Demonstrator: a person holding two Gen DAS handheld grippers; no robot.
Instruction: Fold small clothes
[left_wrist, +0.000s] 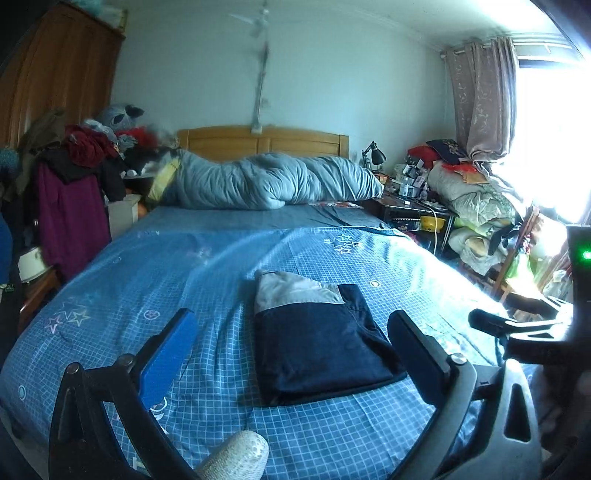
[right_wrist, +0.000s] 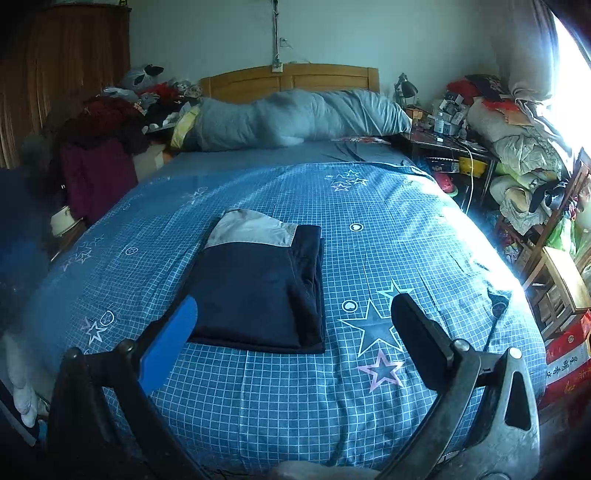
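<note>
A small navy garment with a grey upper part (left_wrist: 317, 332) lies folded into a flat rectangle on the blue checked bedspread (left_wrist: 184, 266). The same folded garment (right_wrist: 258, 284) shows in the right wrist view, left of centre on the bedspread (right_wrist: 388, 236). My left gripper (left_wrist: 295, 332) hovers above the near edge of the bed, open, its fingers either side of the garment without touching it. My right gripper (right_wrist: 295, 317) is open too, holding nothing, raised just right of the garment's near corner. Part of the right gripper (left_wrist: 517, 325) appears at the right edge of the left wrist view.
A rolled grey-blue duvet (left_wrist: 266, 181) lies along the wooden headboard (left_wrist: 258, 142). Piled clothes (left_wrist: 81, 155) stand left of the bed, a cluttered nightstand with a lamp (right_wrist: 436, 118) and stacked bedding (right_wrist: 517, 147) on the right. A red box (right_wrist: 565, 362) sits by the bed's right corner.
</note>
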